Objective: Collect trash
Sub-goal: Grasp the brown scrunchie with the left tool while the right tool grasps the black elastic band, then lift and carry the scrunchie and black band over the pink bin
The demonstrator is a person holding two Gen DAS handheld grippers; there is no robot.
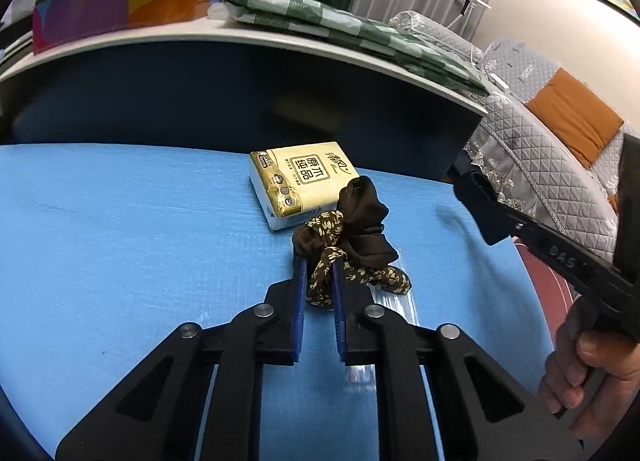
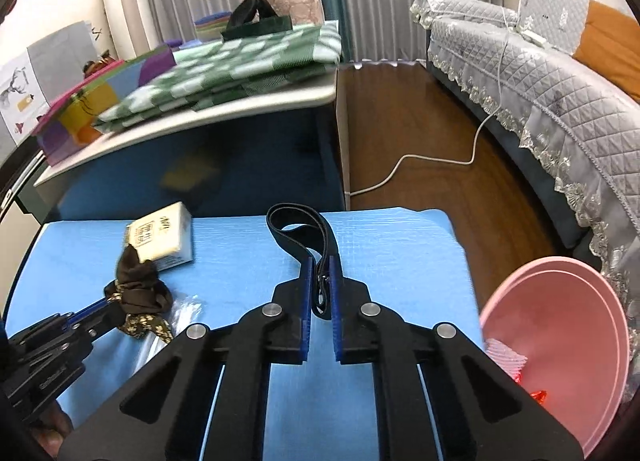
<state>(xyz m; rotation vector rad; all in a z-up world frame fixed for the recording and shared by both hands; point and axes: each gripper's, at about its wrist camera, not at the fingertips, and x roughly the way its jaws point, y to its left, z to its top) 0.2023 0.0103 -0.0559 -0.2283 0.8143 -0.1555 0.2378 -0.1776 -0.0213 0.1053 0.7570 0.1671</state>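
A dark brown cloth scrunchie with a floral band (image 1: 352,237) lies on the blue mat (image 1: 120,241), and my left gripper (image 1: 319,265) is shut on its floral part. In the right wrist view the same scrunchie (image 2: 138,293) sits at the left with the left gripper (image 2: 110,307) holding it. My right gripper (image 2: 321,265) is shut on a black elastic band (image 2: 300,229) whose loop lies on the mat ahead of the fingers. A pink basin (image 2: 568,337) stands at the right, off the mat's edge, with red and pink scraps inside.
A yellow tissue pack (image 1: 296,181) lies just behind the scrunchie. Clear plastic film (image 2: 184,313) lies on the mat beside it. Behind stands a table (image 2: 240,109) with a green checked bag and a colourful box. A grey quilted sofa (image 2: 540,101) and a white cable (image 2: 420,161) are at the right.
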